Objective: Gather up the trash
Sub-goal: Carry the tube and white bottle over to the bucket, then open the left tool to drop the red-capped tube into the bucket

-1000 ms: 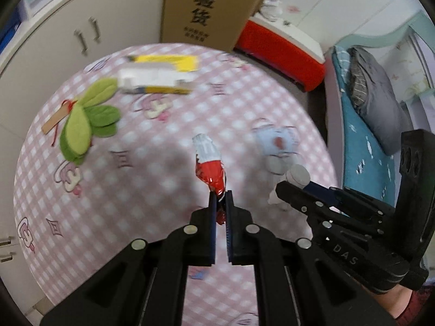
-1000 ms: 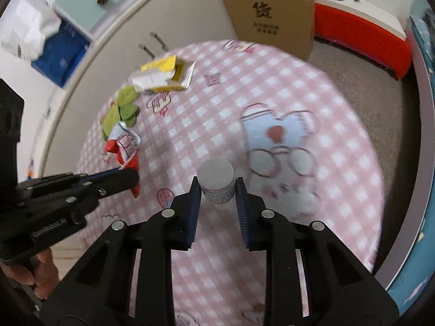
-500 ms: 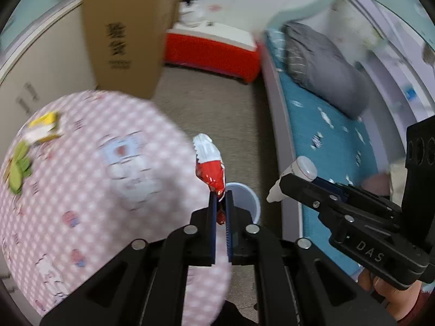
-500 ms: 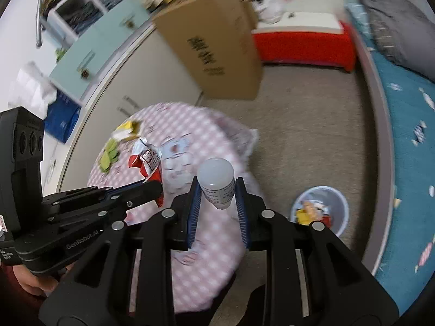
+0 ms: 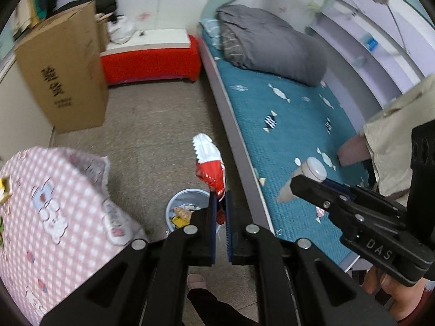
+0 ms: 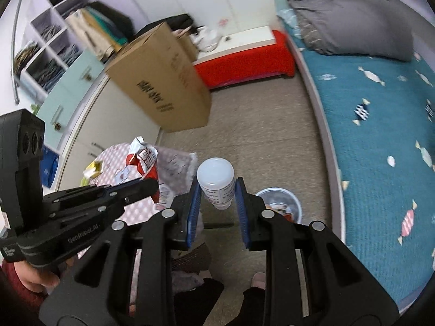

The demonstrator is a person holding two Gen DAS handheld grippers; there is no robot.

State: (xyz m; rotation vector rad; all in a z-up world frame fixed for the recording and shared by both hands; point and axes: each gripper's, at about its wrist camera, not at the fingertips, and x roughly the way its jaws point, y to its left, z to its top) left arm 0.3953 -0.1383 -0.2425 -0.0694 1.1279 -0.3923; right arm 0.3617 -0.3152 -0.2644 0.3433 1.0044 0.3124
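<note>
My left gripper is shut on a red and white snack wrapper, which sticks up from its jaws above the floor. Below it stands a pale blue trash bin with scraps inside. My right gripper is shut on a small white bottle with a printed label, held in the air. In the right wrist view the same trash bin sits on the floor just right of the fingers, and the wrapper shows at the left gripper's tip. The bottle also appears at the right in the left wrist view.
A round table with a pink checked cloth is at the left. A bed with a teal cover runs along the right. A tall cardboard box and a red bench stand at the far side. The person's feet are below.
Both grippers have swung away from the tabletop to the right, out over the floor and the trash bin, still holding the wrapper and the bottle. The table has slid to the left edge.
</note>
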